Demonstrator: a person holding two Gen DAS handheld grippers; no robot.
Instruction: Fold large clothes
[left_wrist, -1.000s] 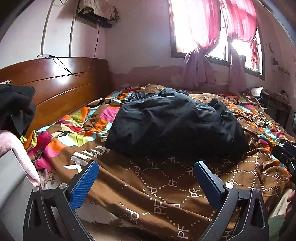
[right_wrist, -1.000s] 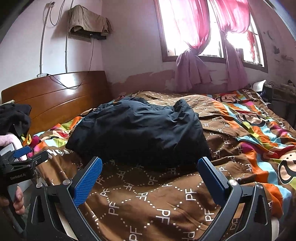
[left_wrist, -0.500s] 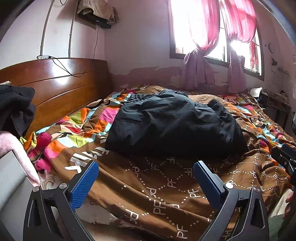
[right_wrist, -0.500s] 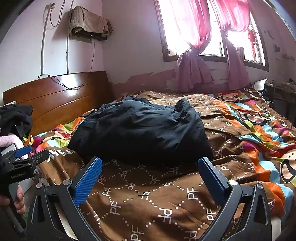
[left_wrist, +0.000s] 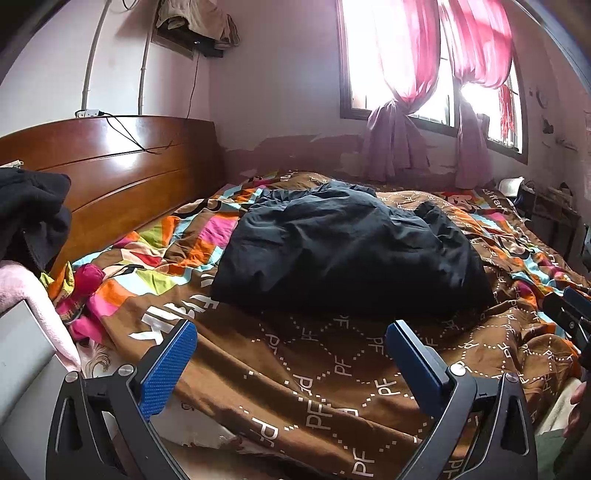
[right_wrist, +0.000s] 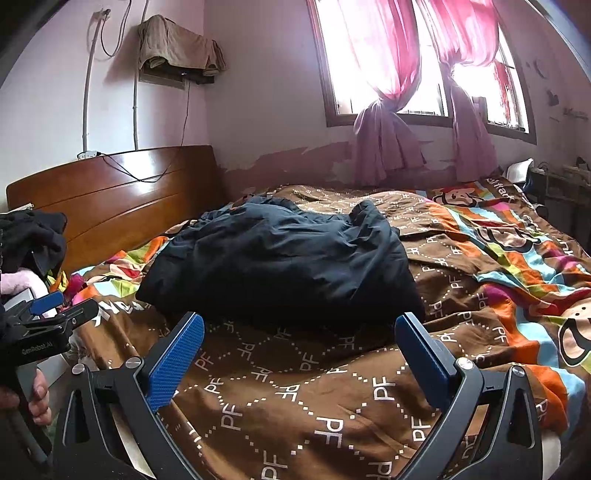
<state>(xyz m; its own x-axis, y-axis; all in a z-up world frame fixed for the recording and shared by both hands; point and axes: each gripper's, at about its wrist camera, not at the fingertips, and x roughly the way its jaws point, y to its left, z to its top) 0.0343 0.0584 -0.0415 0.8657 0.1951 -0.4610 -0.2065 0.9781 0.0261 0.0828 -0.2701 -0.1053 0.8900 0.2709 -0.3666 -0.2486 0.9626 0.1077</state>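
Note:
A large dark navy garment (left_wrist: 347, 251) lies crumpled in a heap on the bed; it also shows in the right wrist view (right_wrist: 284, 266). My left gripper (left_wrist: 291, 362) is open and empty, held above the near edge of the bed, short of the garment. My right gripper (right_wrist: 299, 354) is open and empty, also short of the garment's near edge. The left gripper shows at the left edge of the right wrist view (right_wrist: 51, 314). The right gripper shows at the right edge of the left wrist view (left_wrist: 569, 310).
A brown patterned quilt (left_wrist: 332, 376) with bright colour blocks covers the bed. A wooden headboard (left_wrist: 122, 173) stands on the left. Dark clothes (left_wrist: 29, 218) and a pink cloth (left_wrist: 22, 288) sit at the near left. Pink curtains (right_wrist: 384, 81) hang at the far window.
Both grippers stay open and have shifted only slightly; the view has crept a little higher. The garment has not moved.

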